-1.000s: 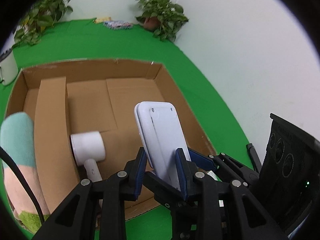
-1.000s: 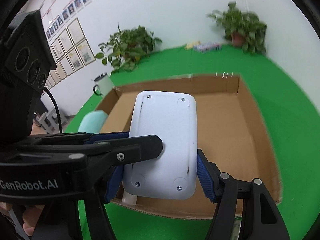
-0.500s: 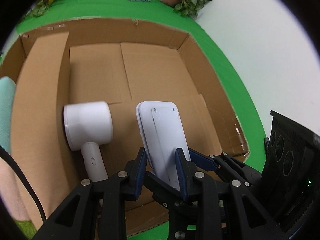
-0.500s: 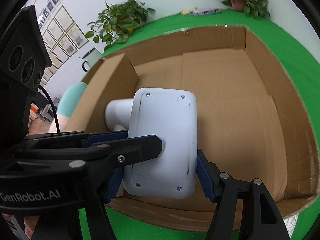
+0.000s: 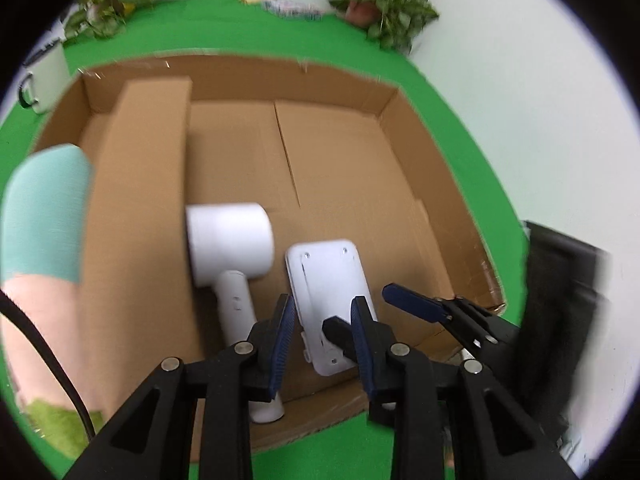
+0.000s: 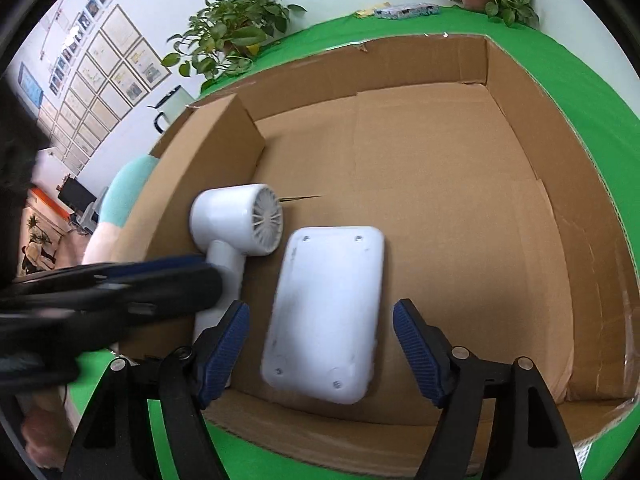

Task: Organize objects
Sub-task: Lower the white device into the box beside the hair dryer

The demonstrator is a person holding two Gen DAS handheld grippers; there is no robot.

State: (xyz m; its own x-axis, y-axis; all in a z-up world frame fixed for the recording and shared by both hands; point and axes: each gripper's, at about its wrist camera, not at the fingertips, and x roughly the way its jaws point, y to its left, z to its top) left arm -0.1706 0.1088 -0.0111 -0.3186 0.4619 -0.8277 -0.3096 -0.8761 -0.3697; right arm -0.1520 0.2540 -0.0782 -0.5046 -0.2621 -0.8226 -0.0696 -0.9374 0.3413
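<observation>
A flat white device (image 6: pixel 326 312) lies underside up on the floor of the open cardboard box (image 6: pixel 552 128), at its near side; it also shows in the left wrist view (image 5: pixel 328 296). A white hair dryer (image 6: pixel 236 224) lies just left of it, seen too in the left wrist view (image 5: pixel 230 248). My right gripper (image 6: pixel 322 344) is open above the device, its blue pads apart from the device's sides. My left gripper (image 5: pixel 322 336) is open too, just above the device's near end. Neither holds anything.
A cardboard divider (image 5: pixel 140 200) splits off the box's left part. A pastel plush (image 5: pixel 40 232) sits left of it. A white mug (image 5: pixel 44 80) and potted plants (image 5: pixel 384 8) stand on the green cloth (image 5: pixel 460 152) beyond the box.
Both grippers held the white device over the box, lowered it inside beside the hair dryer, then opened and let it go. It now lies on the box floor.
</observation>
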